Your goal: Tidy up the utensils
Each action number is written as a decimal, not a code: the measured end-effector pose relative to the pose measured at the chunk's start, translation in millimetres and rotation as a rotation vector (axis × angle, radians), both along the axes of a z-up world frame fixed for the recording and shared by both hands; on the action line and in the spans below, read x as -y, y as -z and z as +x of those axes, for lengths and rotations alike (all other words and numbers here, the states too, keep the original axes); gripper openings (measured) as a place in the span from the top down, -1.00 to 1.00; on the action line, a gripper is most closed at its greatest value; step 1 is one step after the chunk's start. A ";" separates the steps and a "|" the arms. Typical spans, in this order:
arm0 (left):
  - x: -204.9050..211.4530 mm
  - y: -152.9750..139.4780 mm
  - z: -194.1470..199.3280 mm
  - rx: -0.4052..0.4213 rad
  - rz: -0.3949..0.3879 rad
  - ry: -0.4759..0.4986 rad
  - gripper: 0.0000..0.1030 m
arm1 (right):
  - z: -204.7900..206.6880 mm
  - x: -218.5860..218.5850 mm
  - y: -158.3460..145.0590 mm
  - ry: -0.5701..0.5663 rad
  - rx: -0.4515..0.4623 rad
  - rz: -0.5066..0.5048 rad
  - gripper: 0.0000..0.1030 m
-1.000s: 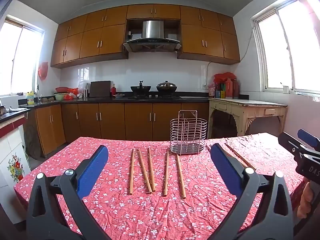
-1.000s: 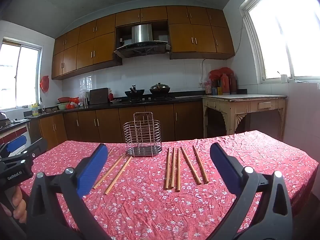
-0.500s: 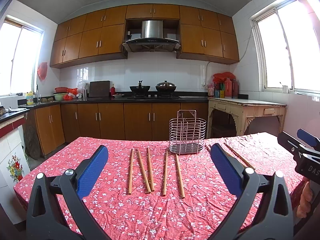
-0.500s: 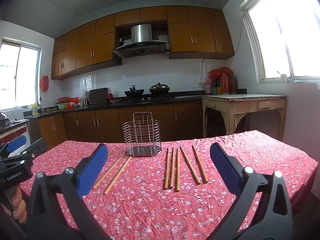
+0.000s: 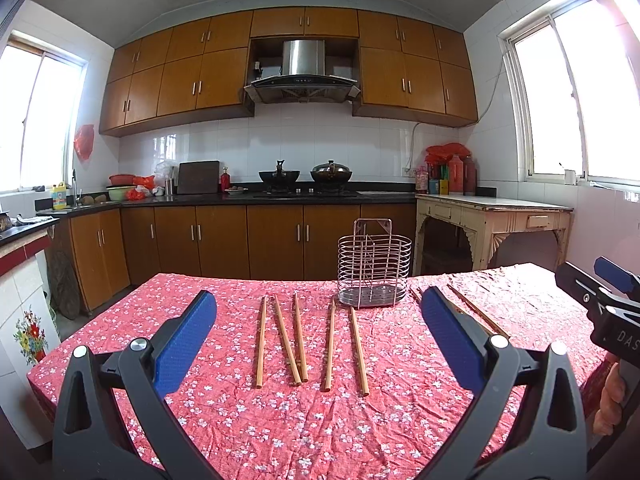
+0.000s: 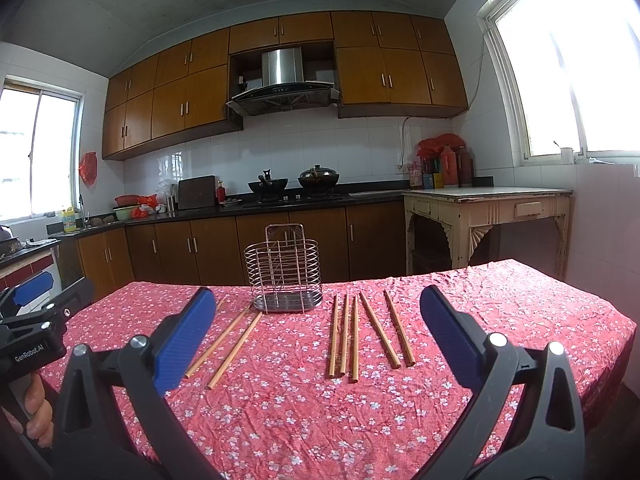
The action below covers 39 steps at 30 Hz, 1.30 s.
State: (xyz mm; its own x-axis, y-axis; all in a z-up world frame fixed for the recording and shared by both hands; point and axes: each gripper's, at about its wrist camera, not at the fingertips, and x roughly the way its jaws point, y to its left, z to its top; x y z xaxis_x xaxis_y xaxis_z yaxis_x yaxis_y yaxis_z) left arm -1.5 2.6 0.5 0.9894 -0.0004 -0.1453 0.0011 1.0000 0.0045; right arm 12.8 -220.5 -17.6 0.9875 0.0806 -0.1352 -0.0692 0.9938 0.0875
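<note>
From my seat I see the bench [image 5: 520,292] under its red flowered cloth, with the wire utensil basket [image 5: 374,266] upright near its far edge. My left tool [image 5: 316,340] and right tool [image 6: 316,338] both hang above the cloth, spread wide, holding nothing. Five chopsticks [image 5: 298,340] lie side by side left of the basket; two more chopsticks [image 5: 476,312] lie to its right.

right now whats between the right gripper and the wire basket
In the right wrist view, only flowered tablecloth lies between the right gripper and the wire basket; chopsticks flank that stretch.
</note>
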 end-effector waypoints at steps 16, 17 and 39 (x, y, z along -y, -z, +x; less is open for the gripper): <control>0.2 0.2 0.3 -0.002 0.001 0.000 -0.96 | -1.3 -0.4 -1.0 0.000 -0.001 0.002 -0.92; 0.2 0.2 0.3 -0.002 0.001 0.000 -0.96 | -1.3 -0.4 -1.0 0.000 -0.001 0.002 -0.92; 5.8 9.7 4.3 -0.012 -0.001 -0.005 -0.96 | -2.0 1.5 4.3 0.001 -0.011 0.004 -0.92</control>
State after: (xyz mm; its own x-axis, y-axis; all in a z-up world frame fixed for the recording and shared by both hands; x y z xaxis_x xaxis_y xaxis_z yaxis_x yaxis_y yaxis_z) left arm 2.8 -3.2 -9.2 0.9876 0.0040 -0.1570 -0.0035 1.0000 0.0036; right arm 10.8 -222.0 -21.9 0.9861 0.0803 -0.1454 -0.0672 0.9934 0.0926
